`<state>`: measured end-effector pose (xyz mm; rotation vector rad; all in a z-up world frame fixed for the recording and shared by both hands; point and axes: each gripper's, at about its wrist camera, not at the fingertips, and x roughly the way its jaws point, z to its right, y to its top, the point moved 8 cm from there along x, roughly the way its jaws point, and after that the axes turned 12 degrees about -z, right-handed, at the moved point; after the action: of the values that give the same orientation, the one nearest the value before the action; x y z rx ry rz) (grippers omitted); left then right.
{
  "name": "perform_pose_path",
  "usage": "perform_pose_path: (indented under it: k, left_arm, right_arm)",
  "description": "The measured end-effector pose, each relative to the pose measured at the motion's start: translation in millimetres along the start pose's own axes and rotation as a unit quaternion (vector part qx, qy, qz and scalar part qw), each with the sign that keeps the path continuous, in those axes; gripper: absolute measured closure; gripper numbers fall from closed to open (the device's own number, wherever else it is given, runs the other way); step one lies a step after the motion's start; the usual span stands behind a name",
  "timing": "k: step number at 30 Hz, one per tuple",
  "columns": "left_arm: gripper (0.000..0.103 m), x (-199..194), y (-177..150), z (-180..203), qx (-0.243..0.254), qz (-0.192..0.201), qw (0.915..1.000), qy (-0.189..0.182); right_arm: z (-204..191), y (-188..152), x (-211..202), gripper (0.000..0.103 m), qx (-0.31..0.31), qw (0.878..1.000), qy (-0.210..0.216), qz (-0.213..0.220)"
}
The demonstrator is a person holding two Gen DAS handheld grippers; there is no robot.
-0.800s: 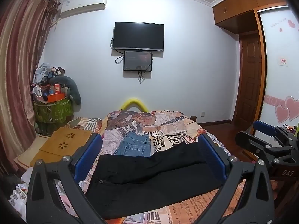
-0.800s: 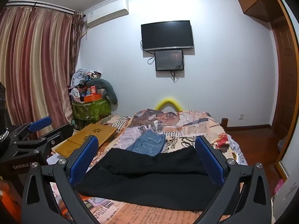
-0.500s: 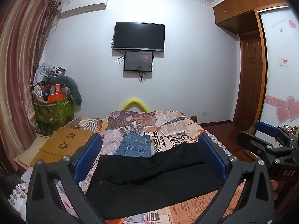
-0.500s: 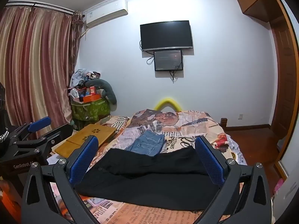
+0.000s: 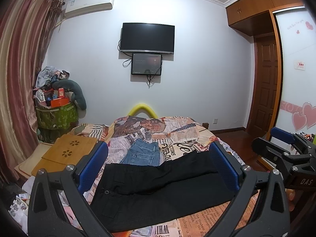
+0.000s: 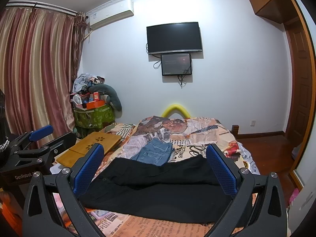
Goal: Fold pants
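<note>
Black pants (image 5: 158, 187) lie spread sideways across the near end of the bed, waist to the left; they also show in the right wrist view (image 6: 158, 185). Folded blue jeans (image 5: 142, 154) lie just behind them, also in the right wrist view (image 6: 156, 152). My left gripper (image 5: 158, 165) is open and empty, held above the black pants. My right gripper (image 6: 155, 165) is open and empty, also above them. Each gripper shows at the edge of the other's view: the right one (image 5: 284, 148), the left one (image 6: 37, 146).
The bed has a newspaper-print cover (image 5: 177, 134). A wooden lap table (image 5: 67, 152) sits left of the bed. A green bin of clutter (image 5: 57, 114) stands by the curtain. A TV (image 5: 147, 38) hangs on the far wall. A wooden door (image 5: 264, 83) is at right.
</note>
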<state>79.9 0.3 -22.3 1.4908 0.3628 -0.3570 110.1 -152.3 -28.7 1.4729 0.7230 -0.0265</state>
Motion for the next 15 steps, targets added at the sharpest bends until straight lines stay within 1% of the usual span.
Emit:
perform_pose_path:
  k: [15]
  left_arm:
    - [0.0, -0.4, -1.1, -1.6, 0.0, 0.001, 1.0, -0.001]
  right_arm:
    - [7.0, 3.9, -0.1, 0.0, 0.002, 1.0, 0.0, 0.0]
